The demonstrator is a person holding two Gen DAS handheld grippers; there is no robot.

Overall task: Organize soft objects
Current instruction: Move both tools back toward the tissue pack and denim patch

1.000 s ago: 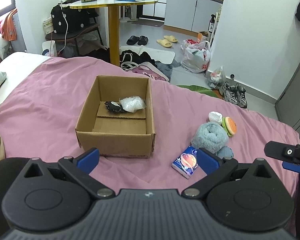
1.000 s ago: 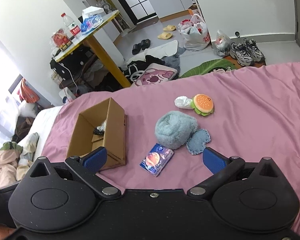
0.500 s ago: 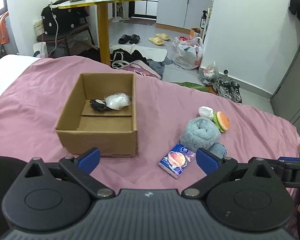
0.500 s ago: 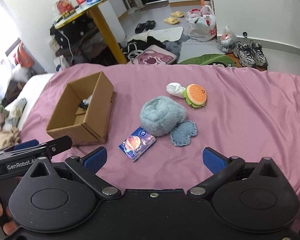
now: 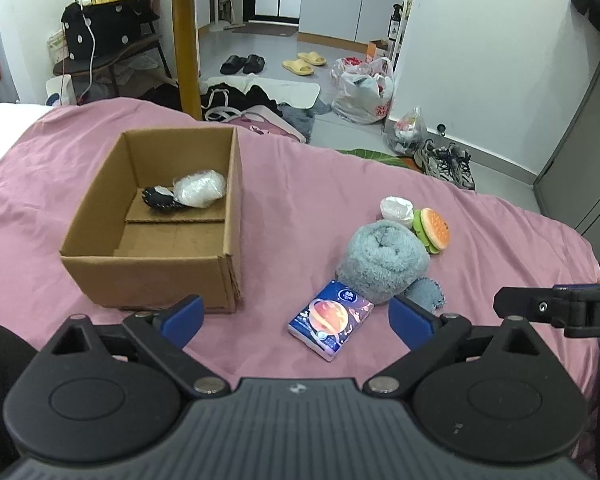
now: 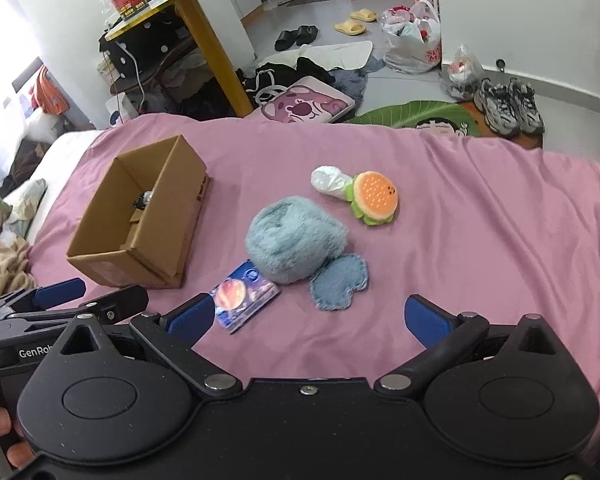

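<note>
An open cardboard box [image 5: 156, 224] [image 6: 140, 220] sits on the pink bed; inside lie a black item [image 5: 158, 198] and a white plastic wad [image 5: 200, 188]. To its right rest a fluffy blue towel roll [image 5: 382, 258] [image 6: 296, 238], a denim patch [image 5: 426, 294] [image 6: 340, 282], a blue tissue pack [image 5: 330, 318] [image 6: 246, 296], a burger plush [image 5: 434, 230] [image 6: 376, 196] and a white wad [image 5: 396, 208] [image 6: 330, 180]. My left gripper [image 5: 296, 316] is open just before the tissue pack. My right gripper [image 6: 310, 318] is open, near the tissue pack and denim patch.
The pink sheet [image 6: 480, 220] covers the bed, whose far edge drops to a floor with shoes [image 5: 446, 162], bags [image 5: 364, 90], slippers and clothes. A yellow table [image 5: 184, 40] stands behind. Bedding [image 6: 0, 248] is piled at the left.
Both grippers have shifted to the right and closer to the objects, so the box and the soft items slid left in view. Both remain open and empty.
</note>
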